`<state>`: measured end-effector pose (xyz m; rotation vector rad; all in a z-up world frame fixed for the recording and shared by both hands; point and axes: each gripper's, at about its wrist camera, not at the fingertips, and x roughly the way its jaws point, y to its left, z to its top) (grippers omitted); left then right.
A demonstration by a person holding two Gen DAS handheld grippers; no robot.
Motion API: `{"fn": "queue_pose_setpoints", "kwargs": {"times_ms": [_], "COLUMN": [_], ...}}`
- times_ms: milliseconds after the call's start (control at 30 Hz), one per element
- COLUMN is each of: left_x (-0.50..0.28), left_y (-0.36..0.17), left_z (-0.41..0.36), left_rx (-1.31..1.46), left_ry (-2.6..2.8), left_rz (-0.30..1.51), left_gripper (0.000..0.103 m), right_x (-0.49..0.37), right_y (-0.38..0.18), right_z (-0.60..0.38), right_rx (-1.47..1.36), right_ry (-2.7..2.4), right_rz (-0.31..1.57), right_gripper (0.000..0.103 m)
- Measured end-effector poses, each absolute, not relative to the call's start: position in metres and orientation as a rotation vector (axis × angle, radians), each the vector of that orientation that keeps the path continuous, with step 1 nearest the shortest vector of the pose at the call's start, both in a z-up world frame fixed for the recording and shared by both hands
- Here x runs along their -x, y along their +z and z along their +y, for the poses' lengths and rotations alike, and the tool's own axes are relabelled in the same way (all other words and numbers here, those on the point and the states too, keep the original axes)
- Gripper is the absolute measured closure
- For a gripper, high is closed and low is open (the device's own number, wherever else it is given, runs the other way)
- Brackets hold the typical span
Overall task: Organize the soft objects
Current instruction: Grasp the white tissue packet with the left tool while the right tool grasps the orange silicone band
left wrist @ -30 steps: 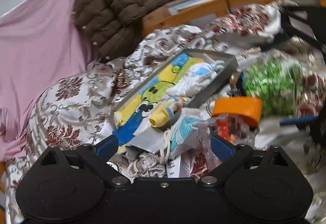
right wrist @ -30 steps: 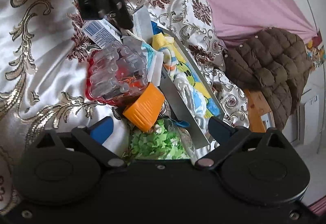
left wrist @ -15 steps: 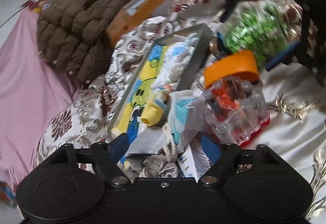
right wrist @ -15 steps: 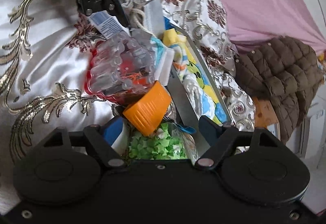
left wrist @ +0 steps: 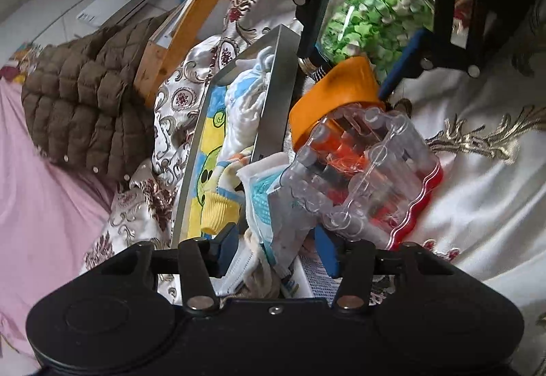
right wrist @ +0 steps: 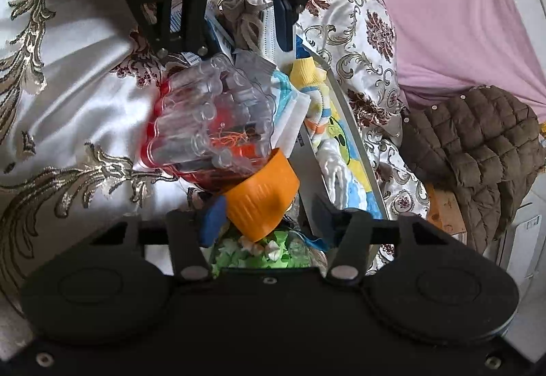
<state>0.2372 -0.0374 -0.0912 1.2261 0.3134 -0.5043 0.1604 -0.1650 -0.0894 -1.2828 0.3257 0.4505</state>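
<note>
Left claw [left wrist: 278, 244] closing around one mask pack [left wrist: 273, 202], right claw [right wrist: 269, 215] closing around one orange-lidded jar [right wrist: 262, 195].

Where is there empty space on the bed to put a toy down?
The white satin bedspread is bare beside the clear red-based case, on the side away from the grey tray. Around the tray it's crowded: orange lid, green-filled jar, face masks, brown jacket.

Soft goods piled up by the grey tray [left wrist: 273, 92]: printed socks [left wrist: 239, 109] in blue, yellow and white lie inside it, a yellow-cuffed sock [left wrist: 218, 210] drapes over its near end, a blue-and-white face mask packet [left wrist: 273, 205] leans just beside, and a beige drawstring pouch [right wrist: 244, 14] sits crumpled past that.
</note>
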Motion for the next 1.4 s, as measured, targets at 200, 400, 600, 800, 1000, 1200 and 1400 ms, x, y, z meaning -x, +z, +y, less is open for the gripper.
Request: {"fn": "queue_pose_setpoints", "kwargs": {"times_ms": [200,400,600,800,1000,1200,1400], "left_x": [-0.242,-0.243,-0.245,-0.240,-0.233,-0.231,-0.231], "left_y": [-0.102,-0.108,-0.105,-0.104,-0.104,-0.104,-0.101], "left_z": [-0.041,-0.046,-0.050,-0.052,-0.051,-0.052,-0.049], "left_rx": [-1.305,-1.355,-1.346,-1.359,-1.376,-1.390,-1.379], "left_ry": [-0.532,-0.508,-0.486,-0.469,-0.448,-0.428,-0.424], "left_rz": [0.318,0.300,0.303,0.293,0.288,0.288,0.287], "left_gripper": [0.052,0.072,0.084,0.090,0.090,0.090,0.091], "right_x": [-0.158,-0.158,-0.154,-0.152,-0.153,-0.150,-0.168], "right_y": [-0.091,-0.092,-0.090,-0.090,-0.088,-0.098,-0.104], "right_z": [-0.161,-0.160,-0.159,-0.161,-0.162,-0.161,-0.157], "right_rx": [1.282,1.276,1.265,1.253,1.249,1.284,1.294], "right_ry": [0.453,0.474,0.470,0.468,0.451,0.482,0.460], "right_rz": [0.332,0.353,0.368,0.378,0.371,0.375,0.379], "right_gripper": [0.068,0.082,0.094,0.103,0.098,0.059,0.075]}}
